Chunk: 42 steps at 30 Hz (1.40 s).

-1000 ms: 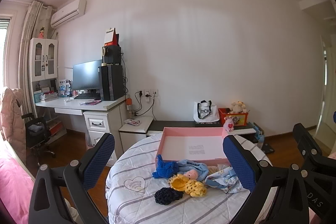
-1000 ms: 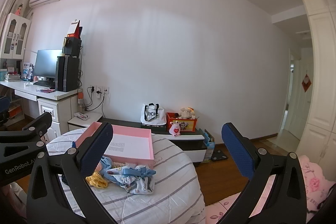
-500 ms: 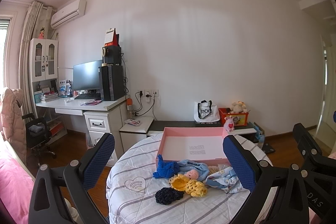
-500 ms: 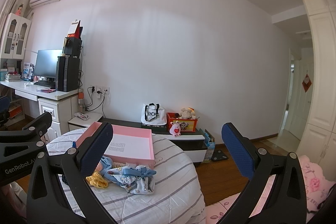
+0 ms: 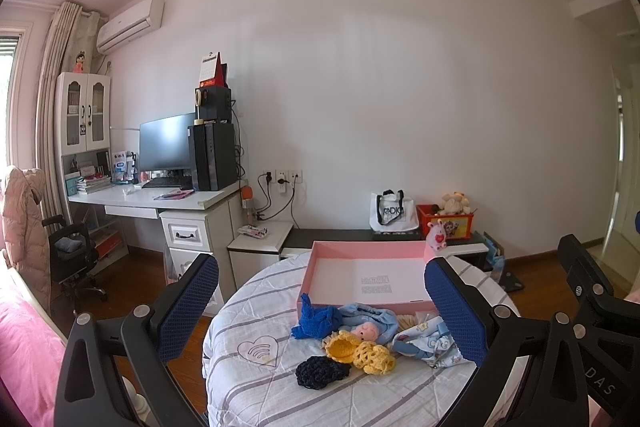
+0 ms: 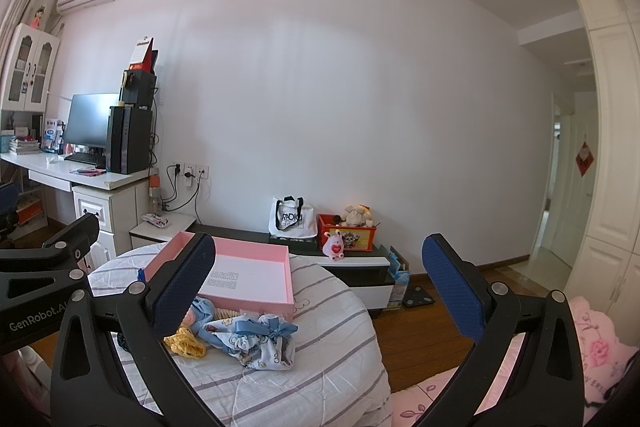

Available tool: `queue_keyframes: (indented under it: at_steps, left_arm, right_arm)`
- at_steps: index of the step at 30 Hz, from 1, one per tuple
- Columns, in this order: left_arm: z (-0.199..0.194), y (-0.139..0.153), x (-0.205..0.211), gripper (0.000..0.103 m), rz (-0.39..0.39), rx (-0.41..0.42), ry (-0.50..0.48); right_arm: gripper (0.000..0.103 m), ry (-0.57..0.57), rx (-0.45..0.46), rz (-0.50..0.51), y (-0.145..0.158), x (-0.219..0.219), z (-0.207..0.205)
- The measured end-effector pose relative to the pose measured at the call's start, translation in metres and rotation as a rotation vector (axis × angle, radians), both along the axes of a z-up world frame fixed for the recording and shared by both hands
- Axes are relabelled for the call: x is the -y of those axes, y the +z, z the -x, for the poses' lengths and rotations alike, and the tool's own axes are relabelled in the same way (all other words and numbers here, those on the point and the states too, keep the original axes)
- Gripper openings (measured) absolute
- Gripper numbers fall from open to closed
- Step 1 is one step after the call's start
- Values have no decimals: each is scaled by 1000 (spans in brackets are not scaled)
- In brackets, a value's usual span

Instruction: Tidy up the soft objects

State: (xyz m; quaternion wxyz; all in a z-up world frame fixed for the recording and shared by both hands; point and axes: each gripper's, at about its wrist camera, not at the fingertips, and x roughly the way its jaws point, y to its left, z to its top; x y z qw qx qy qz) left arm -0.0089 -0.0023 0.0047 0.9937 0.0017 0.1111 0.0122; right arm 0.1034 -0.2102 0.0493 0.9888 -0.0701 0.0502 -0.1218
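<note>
On the round table (image 5: pixel 256 311) with its striped cloth, a small heap of soft things lies just in front of a shallow pink box (image 5: pixel 340 279): a blue knit piece (image 5: pixel 316 321), a yellow knit piece (image 5: pixel 360 351), a dark knit piece (image 5: pixel 320 371) and a pale blue printed cloth (image 6: pixel 260 341). The left gripper (image 5: pixel 322 305) and the right gripper (image 6: pixel 320 285) both hang above the table with fingers spread wide, holding nothing. The box is tilted up at its far side.

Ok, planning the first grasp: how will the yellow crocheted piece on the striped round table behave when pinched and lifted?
The yellow crocheted piece lies crumpled, so it will probably droop and stretch. Its open knit looks light and grippy. It touches the blue garment with a pink face, which may drag along.
</note>
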Motion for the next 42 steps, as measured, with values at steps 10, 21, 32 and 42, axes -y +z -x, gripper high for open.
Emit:
queue_keyframes:
  at_steps: [10, 21, 32, 42]
  left_arm:
    - [-2, -2, 0, 102, -3, -10, 3]
    - [-15, -8, 0, 102, -18, -69, 5]
    - [-47, -27, -2, 102, -42, -207, 16]
    - [-83, -48, -5, 102, -57, -370, 22]
  right_arm:
    - [103, 3, -11, 3, -4, 0, -1]
    - [103, 14, -82, 2, -19, -2, -20]
    - [103, 31, -225, -1, -52, -8, -55]
    - [103, 41, -387, -17, -93, -11, -92]
